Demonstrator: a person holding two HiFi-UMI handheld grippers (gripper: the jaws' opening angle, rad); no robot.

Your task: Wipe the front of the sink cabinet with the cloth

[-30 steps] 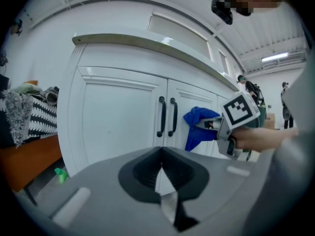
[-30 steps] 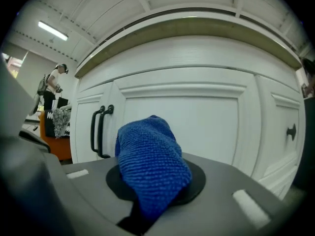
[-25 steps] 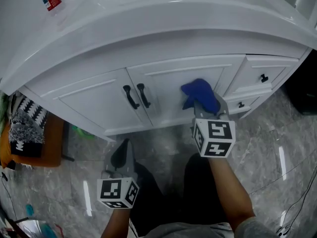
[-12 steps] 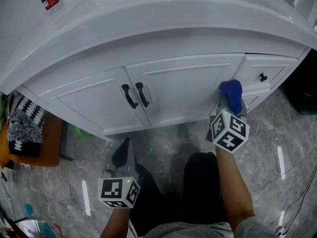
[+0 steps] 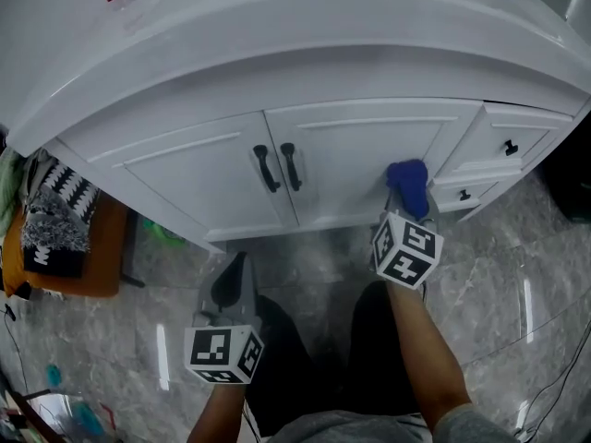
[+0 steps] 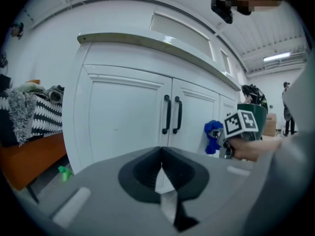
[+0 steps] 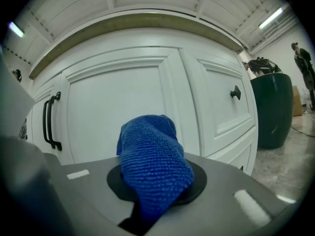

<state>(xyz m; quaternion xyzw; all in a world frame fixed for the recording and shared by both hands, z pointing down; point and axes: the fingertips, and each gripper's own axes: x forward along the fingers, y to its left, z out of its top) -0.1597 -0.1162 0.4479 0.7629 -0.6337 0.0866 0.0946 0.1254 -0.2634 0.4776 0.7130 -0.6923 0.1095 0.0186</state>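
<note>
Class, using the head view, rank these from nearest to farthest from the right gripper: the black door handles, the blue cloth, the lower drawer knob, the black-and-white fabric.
From the right gripper:
1. Blue cloth, clamped in the gripper itself.
2. Lower drawer knob, just to its right.
3. Black door handles, to its left on the cabinet doors.
4. Black-and-white fabric, at the far left.

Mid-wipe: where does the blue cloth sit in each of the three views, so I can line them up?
Head view: blue cloth right of centre, against the cabinet front, right of the black door handles.
Left gripper view: right of centre, also right of the handles.
Right gripper view: centre foreground, clamped between the jaws; handles at far left.
Shared landmark: the paired black door handles.
</note>
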